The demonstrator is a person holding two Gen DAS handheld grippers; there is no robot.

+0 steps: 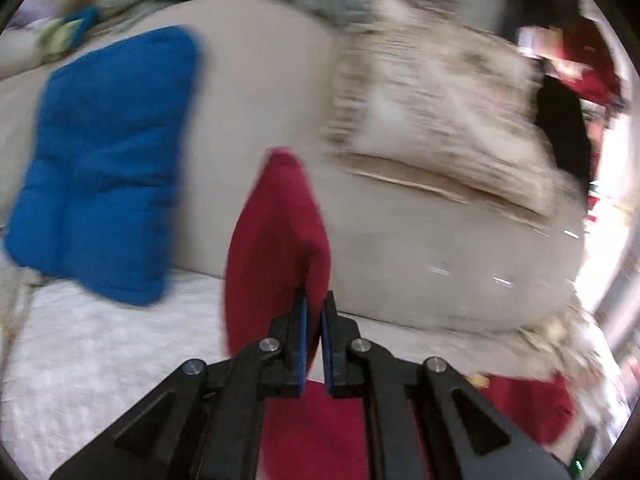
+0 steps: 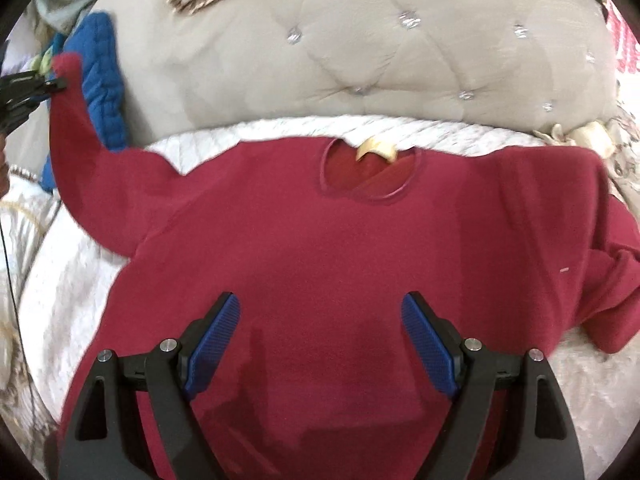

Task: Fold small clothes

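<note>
Nearest the lens in the right wrist view, the right hand-held gripper (image 2: 320,344) stood with its jaws wide and nothing between them, hanging just above the lower body of the red sweater (image 2: 320,248). The sweater lay face up and mostly flat on the bed (image 2: 72,280), its neckline (image 2: 370,176) toward the tufted headboard (image 2: 360,60), with 1 sleeve bunched at the right edge. The other sleeve (image 2: 76,140) was raised off the bed, its cuff pinched in the left hand-held gripper (image 1: 314,312), whose jaws were clamped tight on the cloth so that the sleeve end stood up beyond the blue pads. The step in hand looked like folding that sleeve across the chest. To do it well, the left hand-held gripper would need to carry the cuff over the body toward the neckline side, keeping the sleeve taut enough to lay without a twist, while the right one could press the body down so it would not drag. A blue quilted cushion (image 1: 104,160) leaned on the headboard just behind the lifted sleeve, and a beige fringed pillow (image 1: 432,120) sat further along; the left wrist view was smeared by motion.
</note>
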